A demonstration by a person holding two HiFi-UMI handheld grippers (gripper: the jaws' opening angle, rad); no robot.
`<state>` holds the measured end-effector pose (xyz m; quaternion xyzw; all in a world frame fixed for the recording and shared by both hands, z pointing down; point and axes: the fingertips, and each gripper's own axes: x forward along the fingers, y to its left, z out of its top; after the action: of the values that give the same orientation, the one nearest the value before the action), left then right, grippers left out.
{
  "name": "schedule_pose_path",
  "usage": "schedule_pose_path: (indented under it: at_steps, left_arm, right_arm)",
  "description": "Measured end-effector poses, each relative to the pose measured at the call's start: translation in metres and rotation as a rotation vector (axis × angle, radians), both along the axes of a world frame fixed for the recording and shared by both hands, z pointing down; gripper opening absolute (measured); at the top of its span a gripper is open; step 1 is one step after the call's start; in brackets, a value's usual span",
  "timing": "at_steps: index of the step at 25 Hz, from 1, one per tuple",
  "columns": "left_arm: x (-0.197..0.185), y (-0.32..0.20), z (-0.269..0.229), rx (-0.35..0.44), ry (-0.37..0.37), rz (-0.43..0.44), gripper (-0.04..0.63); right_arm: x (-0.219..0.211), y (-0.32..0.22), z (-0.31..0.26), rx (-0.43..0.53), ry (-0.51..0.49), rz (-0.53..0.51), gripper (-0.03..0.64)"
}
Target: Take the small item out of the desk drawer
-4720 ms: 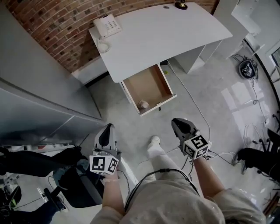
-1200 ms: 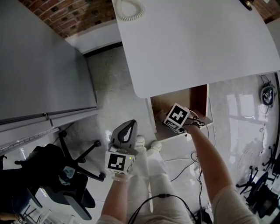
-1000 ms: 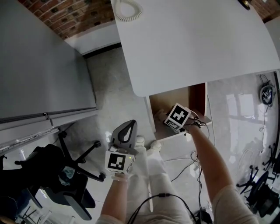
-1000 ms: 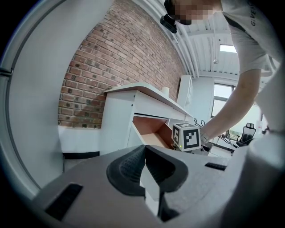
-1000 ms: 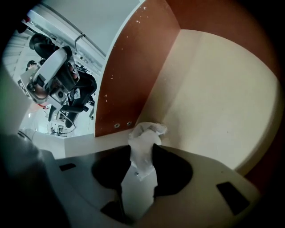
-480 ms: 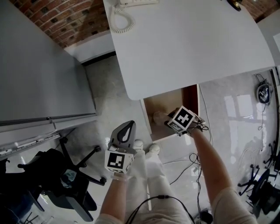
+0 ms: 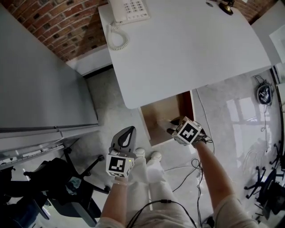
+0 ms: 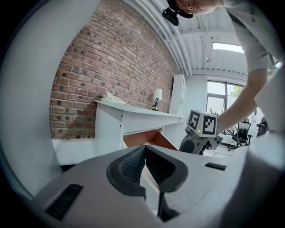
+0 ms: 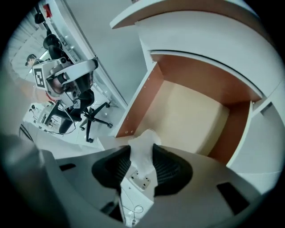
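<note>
The white desk [image 7: 187,49] has its drawer [image 7: 159,116] pulled open, with brown walls and a pale bottom [image 9: 191,118]. My right gripper [image 7: 174,128] hovers over the drawer's front right part. Its jaws are shut on a small whitish, lumpy item [image 9: 143,143], which sticks out between the ribbed pads [image 9: 169,167]. My left gripper [image 7: 126,136] hangs near my knees, left of the drawer front. In the left gripper view its jaws [image 8: 144,150] are shut with nothing between them, and the drawer [image 8: 153,140] and the right gripper's marker cube [image 8: 202,123] lie beyond.
A white telephone [image 7: 129,10] with a coiled cord sits on the desk's far left. A grey cabinet [image 7: 40,80] stands at the left against a brick wall. A black office chair [image 7: 67,187] is behind the left gripper. Cables [image 7: 196,164] trail on the glossy floor.
The right gripper, earlier down in the drawer's front end, has lifted a little with the small item in its jaws. The left gripper has stayed put. The head view has shifted.
</note>
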<state>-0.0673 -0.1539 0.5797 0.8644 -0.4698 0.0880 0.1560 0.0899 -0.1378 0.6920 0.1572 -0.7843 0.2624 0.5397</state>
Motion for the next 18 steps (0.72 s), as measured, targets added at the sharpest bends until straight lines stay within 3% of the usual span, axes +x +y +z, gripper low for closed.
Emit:
schedule_pose_path:
  at_steps: [9, 18]
  left_arm:
    - [-0.001, 0.001, -0.025, 0.008, -0.031, 0.059, 0.006]
    - [0.004, 0.0, -0.063, 0.035, -0.016, 0.084, 0.006]
  right_arm:
    - [0.013, -0.005, -0.054, 0.172, -0.022, 0.041, 0.156]
    - [0.019, -0.006, -0.119, 0.34, -0.049, 0.048, 0.156]
